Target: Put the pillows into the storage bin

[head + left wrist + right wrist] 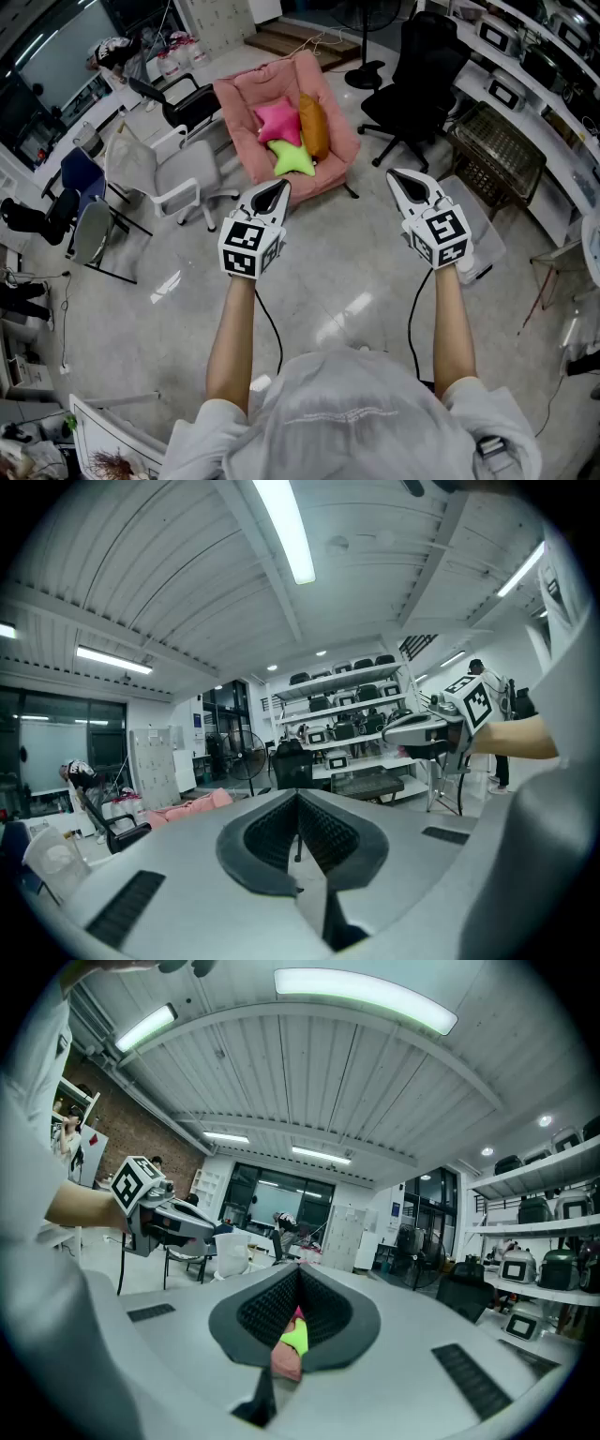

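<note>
Three pillows lie on a pink floor seat ahead of me: a pink star pillow, a green star pillow and an orange pillow. My left gripper is held up in the air just short of the seat, shut and empty. My right gripper hovers level with it further right, also shut with nothing in it. In the right gripper view the green star pillow shows far off below the closed jaws. The left gripper view shows closed jaws and the pink seat in the distance.
A black office chair stands right of the seat, with a wire basket beyond it. A pale box sits on the floor behind my right gripper. White and grey chairs crowd the left. Desks line both sides.
</note>
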Motion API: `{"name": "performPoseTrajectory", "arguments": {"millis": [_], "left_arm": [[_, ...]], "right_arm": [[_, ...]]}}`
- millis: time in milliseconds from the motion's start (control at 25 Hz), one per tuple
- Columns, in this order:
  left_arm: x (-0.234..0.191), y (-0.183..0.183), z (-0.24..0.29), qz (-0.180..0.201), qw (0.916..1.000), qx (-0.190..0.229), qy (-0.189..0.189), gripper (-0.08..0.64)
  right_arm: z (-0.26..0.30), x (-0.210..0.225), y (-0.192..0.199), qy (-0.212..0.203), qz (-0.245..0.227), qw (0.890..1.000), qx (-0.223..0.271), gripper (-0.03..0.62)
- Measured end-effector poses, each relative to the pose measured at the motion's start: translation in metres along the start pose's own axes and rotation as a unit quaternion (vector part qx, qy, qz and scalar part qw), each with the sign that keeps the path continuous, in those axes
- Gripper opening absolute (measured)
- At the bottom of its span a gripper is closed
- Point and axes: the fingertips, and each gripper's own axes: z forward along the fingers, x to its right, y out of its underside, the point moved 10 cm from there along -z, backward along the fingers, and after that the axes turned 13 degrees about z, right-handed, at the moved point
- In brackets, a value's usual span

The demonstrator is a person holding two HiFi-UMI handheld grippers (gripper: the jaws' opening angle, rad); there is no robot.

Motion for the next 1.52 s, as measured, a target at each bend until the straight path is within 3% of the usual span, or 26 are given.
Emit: {"name": "performPoseTrajectory", "arguments": {"millis": [320,360,400,440,480,520,720,1160,1520], "left_arm": [[0.002,0.001,0.01,-0.024,0.9996,0.004,-0.01,0.011],[0.002,0.002,0.01,-0.03,0.9995,0.006,-0.011,0.011],[0.002,0.001,0.01,-0.034,0.9993,0.009,-0.011,0.011],[0.003,0.001,0.011,-0.037,0.9992,0.011,-0.01,0.043],[0.004,0.001,0.012,-0.039,0.9991,0.011,-0.009,0.176],[0.006,0.001,0.014,-0.039,0.9992,0.009,-0.01,0.225],[0.018,0.002,0.021,-0.033,0.9992,-0.004,-0.023,0.238],[0.051,0.004,0.04,-0.032,0.9976,-0.04,-0.046,0.268],[0.022,0.03,0.086,-0.05,0.9946,-0.065,-0.063,0.267]], "right_arm": [[-0.003,0.018,0.003,0.0,0.014,1.0,0.002,0.017],[-0.003,0.019,0.003,-0.009,0.02,1.0,-0.003,0.076],[-0.002,0.021,0.003,-0.018,0.025,0.999,-0.009,0.193],[-0.002,0.022,0.003,-0.025,0.027,0.999,-0.013,0.23],[-0.002,0.024,0.003,-0.029,0.026,0.999,-0.015,0.241],[-0.002,0.026,0.003,-0.03,0.023,0.999,-0.015,0.247],[-0.004,0.04,0.009,-0.037,0.027,0.999,-0.017,0.304],[-0.014,0.093,0.022,-0.067,0.023,0.997,-0.022,0.318],[0.043,0.136,0.037,-0.071,0.023,0.996,-0.043,0.316]]}}
